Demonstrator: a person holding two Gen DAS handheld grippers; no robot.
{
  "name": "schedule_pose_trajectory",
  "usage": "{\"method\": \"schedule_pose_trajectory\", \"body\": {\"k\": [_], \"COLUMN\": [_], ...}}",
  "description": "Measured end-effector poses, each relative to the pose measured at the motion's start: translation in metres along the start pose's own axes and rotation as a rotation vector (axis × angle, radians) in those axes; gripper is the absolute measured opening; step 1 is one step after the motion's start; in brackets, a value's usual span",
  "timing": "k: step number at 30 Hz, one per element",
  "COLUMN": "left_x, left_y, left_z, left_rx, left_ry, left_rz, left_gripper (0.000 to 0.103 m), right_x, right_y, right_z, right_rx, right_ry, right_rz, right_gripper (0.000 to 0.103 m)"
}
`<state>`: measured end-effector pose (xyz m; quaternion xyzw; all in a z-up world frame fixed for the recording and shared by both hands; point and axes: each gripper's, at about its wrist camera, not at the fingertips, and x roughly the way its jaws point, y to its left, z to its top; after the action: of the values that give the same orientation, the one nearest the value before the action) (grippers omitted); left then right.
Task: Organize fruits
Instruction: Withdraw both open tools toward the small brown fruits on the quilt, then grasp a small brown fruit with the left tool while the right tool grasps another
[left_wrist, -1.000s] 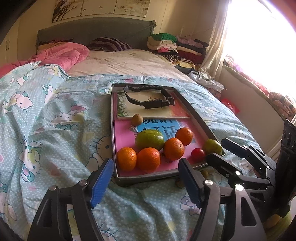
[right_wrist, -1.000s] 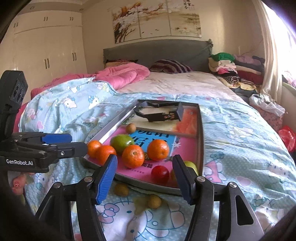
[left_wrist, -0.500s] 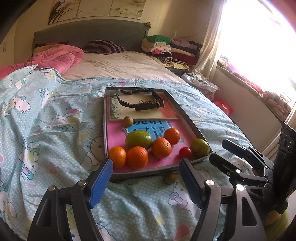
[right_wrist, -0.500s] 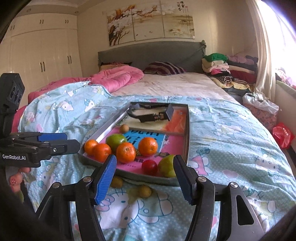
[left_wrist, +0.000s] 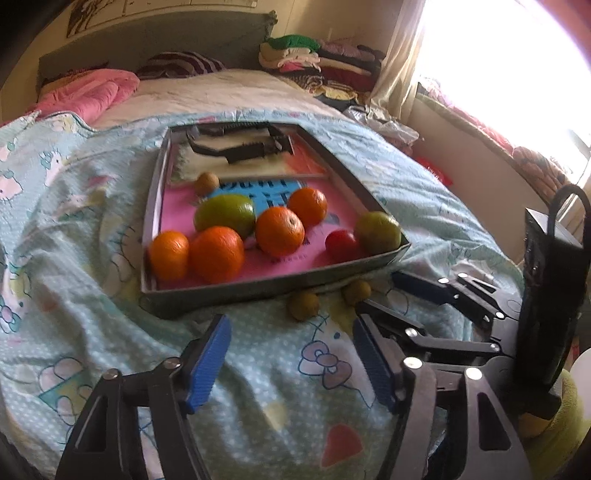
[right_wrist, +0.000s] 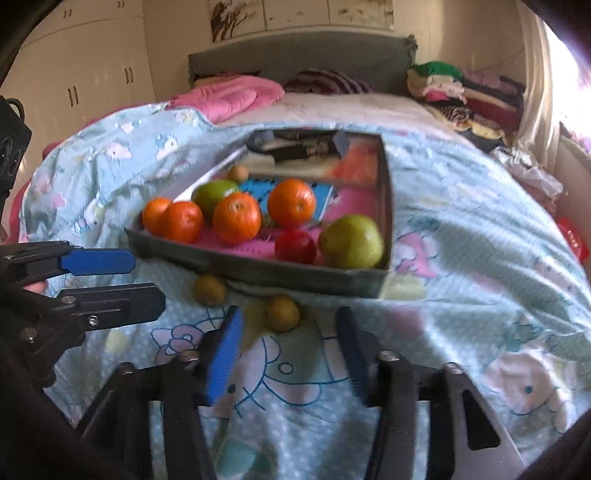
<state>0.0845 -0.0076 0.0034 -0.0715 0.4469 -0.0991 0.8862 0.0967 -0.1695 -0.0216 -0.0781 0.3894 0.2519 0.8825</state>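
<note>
Grey tray (left_wrist: 258, 290), frame centre: four glossy oranges (left_wrist: 279, 231), two green fruits, one red. Two brownish fruits (right_wrist: 283, 312) below. Left gripper (left_wrist: 291, 354) and right gripper (right_wrist: 288, 350): jaws apart, empty.

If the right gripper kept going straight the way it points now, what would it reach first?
Most likely the small brown fruit lying on the blanket just ahead of the open right gripper, with the tray wall right behind it. Depth is hard to judge.

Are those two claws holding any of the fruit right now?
No. The left claw and right claw are both open and empty above the blanket.
</note>
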Motion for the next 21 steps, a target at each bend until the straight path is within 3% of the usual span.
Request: {"method": "schedule_pose_trajectory", "body": {"k": [6,15,21], "left_x": [0.021,0.054,0.039], "left_y": [0.001,-0.004,0.002], "left_z": [0.002,0.005,0.003], "left_rx": [-0.019,-0.074,-0.078], "left_ry": [0.032,0.059,0.045], "left_rz": [-0.005,0.030,0.012], "left_gripper": [0.050,0.024,0.024], "right_x": [0.020,-0.006,-0.018], "right_y": [0.001,-0.018,-0.012], "right_z": [0.001,0.000,0.005], "right_rx": [-0.019,0.054,0.050], "right_ry": [0.024,-0.043,-0.093], "right_rz": [0.008,0.005,0.052], "right_gripper": [0.023,0.023,0.023]}}
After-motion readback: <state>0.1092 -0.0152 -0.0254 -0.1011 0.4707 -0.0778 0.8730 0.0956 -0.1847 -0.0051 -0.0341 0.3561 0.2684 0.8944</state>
